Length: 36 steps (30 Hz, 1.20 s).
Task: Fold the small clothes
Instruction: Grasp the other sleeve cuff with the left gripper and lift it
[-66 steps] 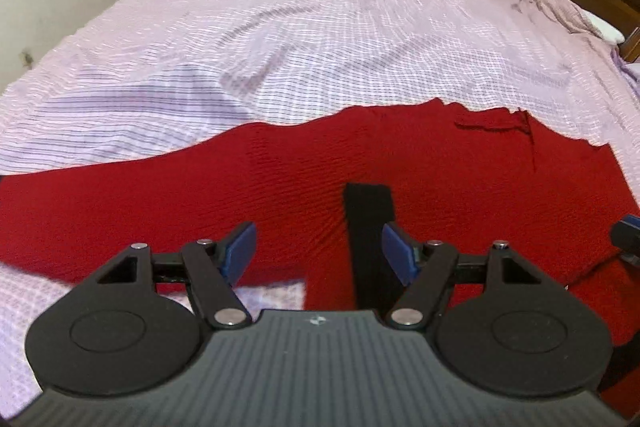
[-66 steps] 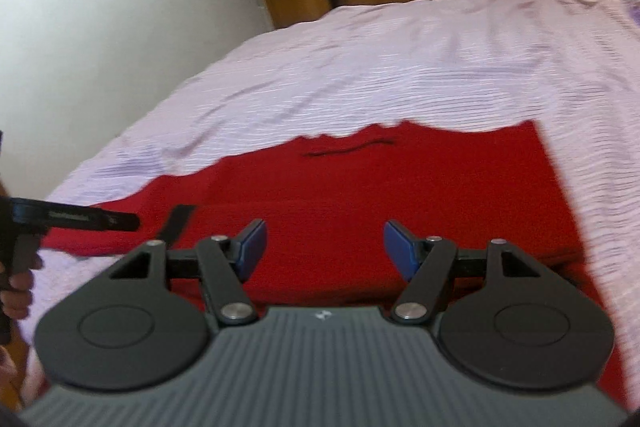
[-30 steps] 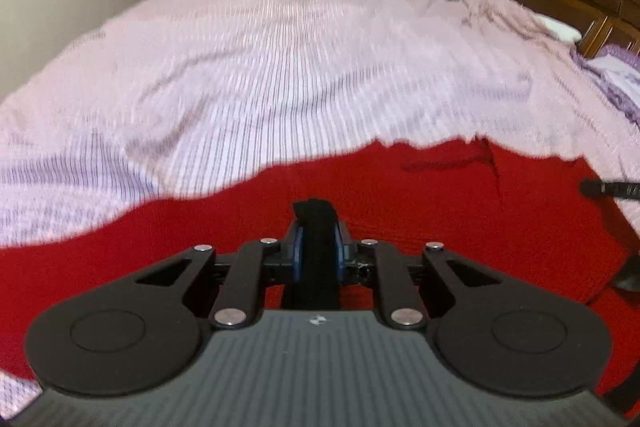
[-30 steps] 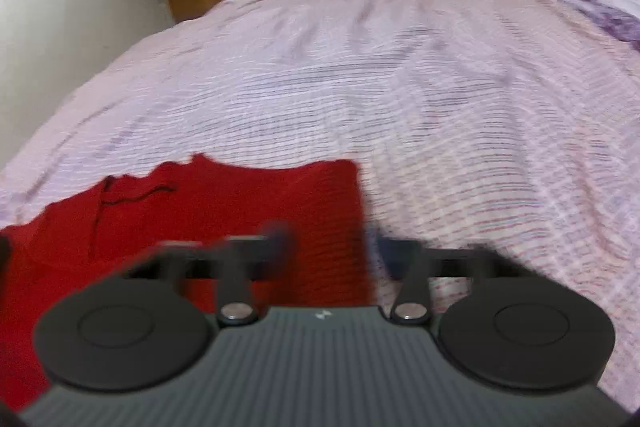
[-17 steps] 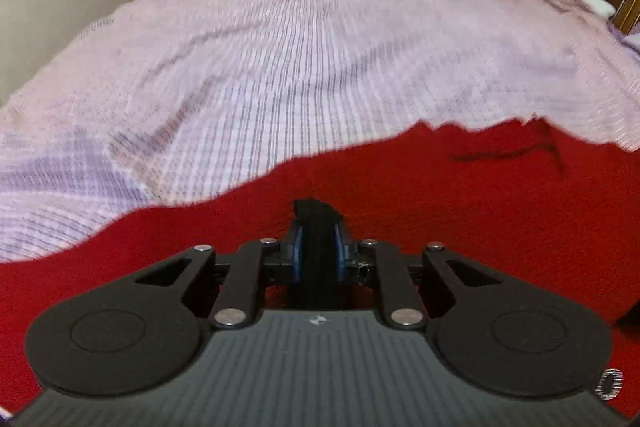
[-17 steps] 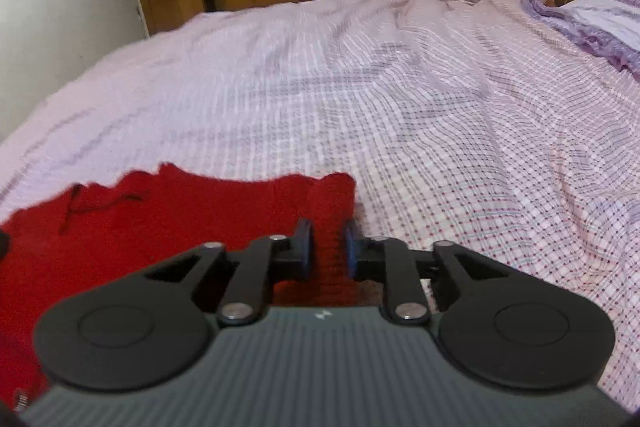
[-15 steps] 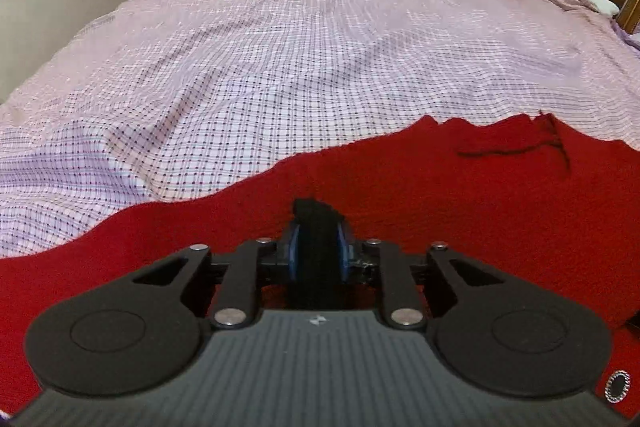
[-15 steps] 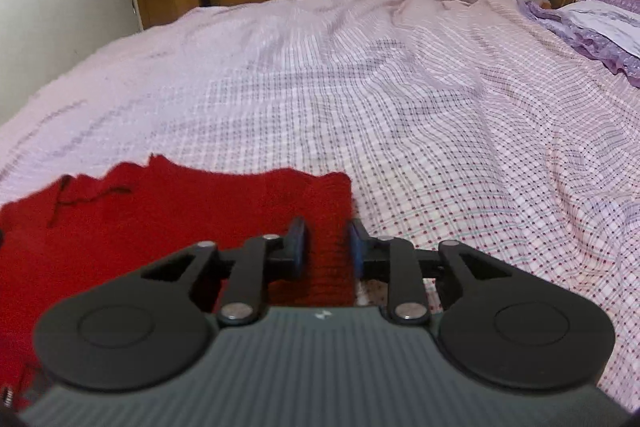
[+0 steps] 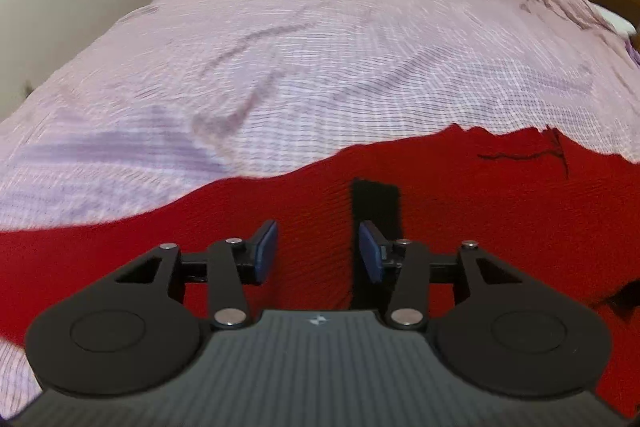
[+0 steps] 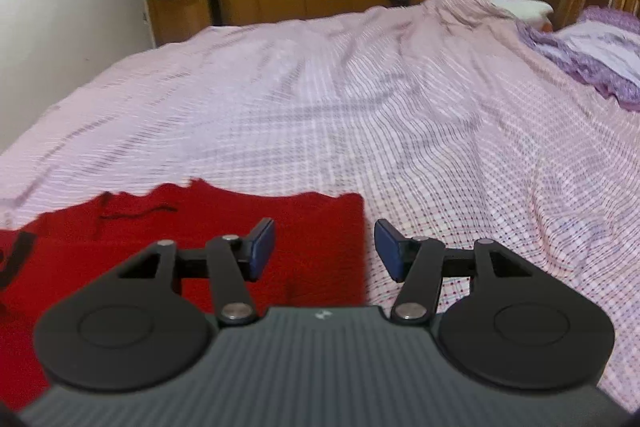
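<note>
One red garment (image 9: 460, 211) beneath two gaping grippers (image 9: 318, 253).

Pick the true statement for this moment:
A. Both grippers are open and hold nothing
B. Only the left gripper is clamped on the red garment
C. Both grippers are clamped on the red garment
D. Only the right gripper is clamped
A: the left gripper and the right gripper both show a wide gap between their blue fingers, with the red garment lying flat on the bed.

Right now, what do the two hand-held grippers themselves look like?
They match. The left hand-held gripper and right hand-held gripper each have blue pads on black linkage arms with silver pivot screws, two round black discs, and a ribbed dark grey body bearing a small white logo. No cables or sleeves show.
</note>
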### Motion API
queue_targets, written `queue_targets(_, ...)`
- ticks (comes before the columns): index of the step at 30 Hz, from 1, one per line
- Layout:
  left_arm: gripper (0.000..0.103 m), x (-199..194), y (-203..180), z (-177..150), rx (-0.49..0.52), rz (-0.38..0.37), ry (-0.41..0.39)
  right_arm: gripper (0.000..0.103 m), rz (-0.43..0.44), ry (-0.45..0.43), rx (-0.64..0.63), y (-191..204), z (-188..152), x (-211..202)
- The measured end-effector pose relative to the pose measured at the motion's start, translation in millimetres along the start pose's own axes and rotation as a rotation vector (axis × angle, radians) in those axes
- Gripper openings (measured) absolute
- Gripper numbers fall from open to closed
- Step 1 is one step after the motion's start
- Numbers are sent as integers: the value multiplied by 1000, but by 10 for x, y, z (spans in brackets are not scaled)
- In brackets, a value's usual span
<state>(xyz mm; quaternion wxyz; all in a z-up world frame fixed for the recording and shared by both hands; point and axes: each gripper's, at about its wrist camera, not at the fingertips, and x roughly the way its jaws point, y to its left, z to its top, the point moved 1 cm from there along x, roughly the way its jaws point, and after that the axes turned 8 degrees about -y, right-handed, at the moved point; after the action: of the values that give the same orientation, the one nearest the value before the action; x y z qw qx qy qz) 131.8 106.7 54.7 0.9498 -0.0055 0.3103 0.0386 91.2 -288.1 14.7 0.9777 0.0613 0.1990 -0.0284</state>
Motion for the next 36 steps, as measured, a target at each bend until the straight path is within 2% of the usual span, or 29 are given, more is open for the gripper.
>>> queue_targets(4,52,-219,233,-61,-57,40,7,62,47,-8,-3,128,46,-270)
queue_targets(10,53,-538,629,-187,-135,101,4,63,113,5,-3,323,63,-626)
queue_targets(17,64,-796,1117,-387,-246,187,7,63,168,66,15,493,-31,-877)
queue_targets(21,70,-852,1348,-513,-323,225,18,63,166,87,7,570,-177,-977)
queue_targets(27,74,-856,1597,-692,-426,238,32,63,139,114,18,641,-449,-1078)
queue_targets(32,74,-731,1755,-791,-497,268,50,63,92,138,7,665,-660,-1089)
queue_targets(36,74,-679,1878,-780,-540,276,28,63,79,175,53,606,-767,-1049)
